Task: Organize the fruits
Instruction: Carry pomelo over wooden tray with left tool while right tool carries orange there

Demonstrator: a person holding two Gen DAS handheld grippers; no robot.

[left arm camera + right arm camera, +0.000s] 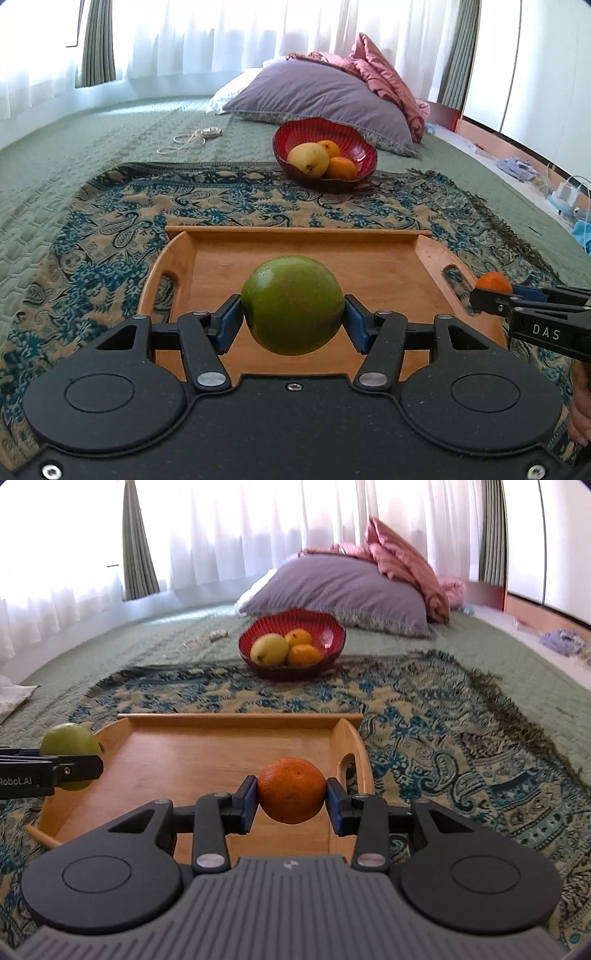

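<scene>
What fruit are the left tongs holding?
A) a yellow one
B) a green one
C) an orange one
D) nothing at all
B: the left tongs are shut on the round green fruit above the wooden tray; the orange is in the right tongs, and the yellow fruit lies in the red bowl.

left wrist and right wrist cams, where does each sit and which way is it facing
Left wrist: behind the left gripper, facing the wooden tray and red bowl; its fingers clamp a green fruit.
Right wrist: behind the right gripper, same direction; clamps an orange.
Shared: tray, bowl, purple pillow, each other's gripper.
</scene>
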